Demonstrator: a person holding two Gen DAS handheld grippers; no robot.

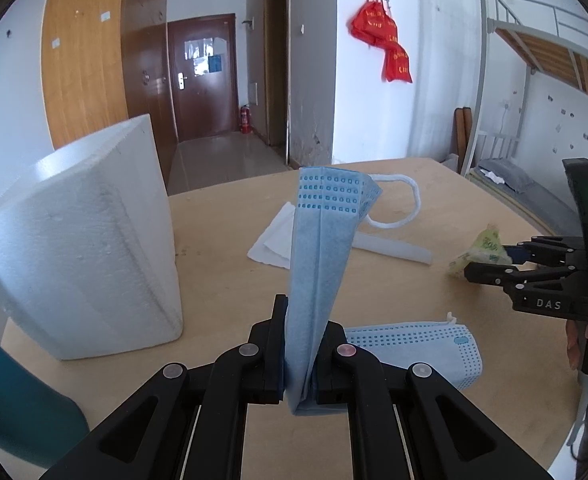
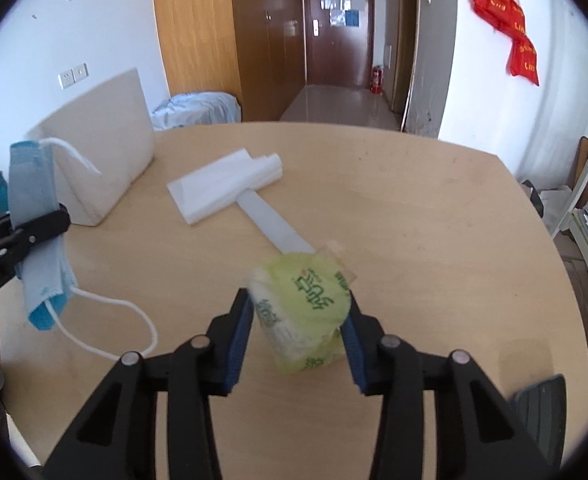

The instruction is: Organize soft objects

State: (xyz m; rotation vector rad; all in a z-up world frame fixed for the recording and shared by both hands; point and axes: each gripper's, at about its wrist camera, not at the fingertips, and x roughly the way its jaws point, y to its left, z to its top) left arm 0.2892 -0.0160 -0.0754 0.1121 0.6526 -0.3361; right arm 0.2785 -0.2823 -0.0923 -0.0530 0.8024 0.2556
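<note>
— Left gripper (image 1: 299,354)? Clamped tight on the blue mask (image 1: 321,248), lifted clear of the table (image 1: 414,280), likely bound for the foam box (image 1: 78,240).

— Right gripper (image 2: 297,334)? Closed around the green tissue pack (image 2: 304,312), raised for sorting too.

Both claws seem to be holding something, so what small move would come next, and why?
Probably carry the mask leftward to the foam box and let go there. The left gripper is clamped on it, raised off the table, and the box stands just beside it. The right gripper holds a tissue pack.
</note>
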